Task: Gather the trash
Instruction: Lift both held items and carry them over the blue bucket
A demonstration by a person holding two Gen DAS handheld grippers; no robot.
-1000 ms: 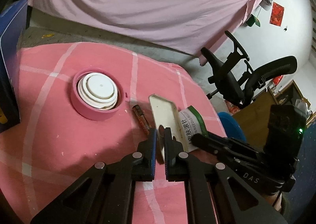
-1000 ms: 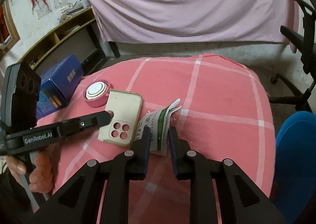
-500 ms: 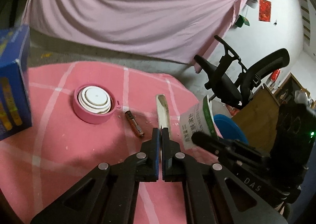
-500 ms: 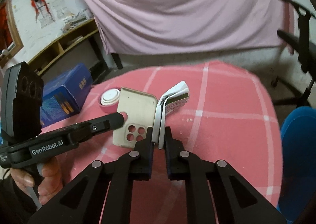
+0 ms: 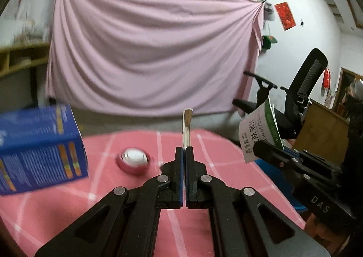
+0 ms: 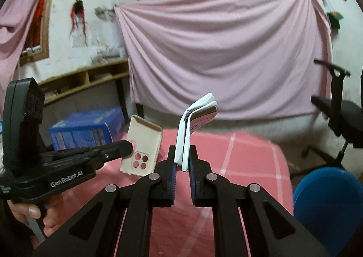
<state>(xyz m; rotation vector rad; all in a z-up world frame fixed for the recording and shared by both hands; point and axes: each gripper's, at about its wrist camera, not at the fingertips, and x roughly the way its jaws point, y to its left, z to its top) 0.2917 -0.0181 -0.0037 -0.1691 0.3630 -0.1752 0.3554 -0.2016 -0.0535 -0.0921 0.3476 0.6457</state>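
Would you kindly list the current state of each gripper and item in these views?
left gripper: shut on the phone case, lifted off the table.
right gripper: shut on the flattened paper box, held up.
pink round container: on the pink tablecloth, white lid on.
blue box: closed, on the table.

- Between the left gripper's (image 5: 184, 151) fingers there is no free gap: a beige phone case (image 5: 187, 128) fills it edge-on.
- Left of those fingers a blue box (image 5: 38, 150) stands on the pink table (image 5: 109, 189); a pink round container (image 5: 133, 160) sits between.
- The right gripper's (image 6: 182, 157) fingers are filled by a folded paper packet (image 6: 190, 130).
- Right of them, below table level, is a blue bin (image 6: 326, 198); an office chair (image 6: 342, 111) stands beyond.
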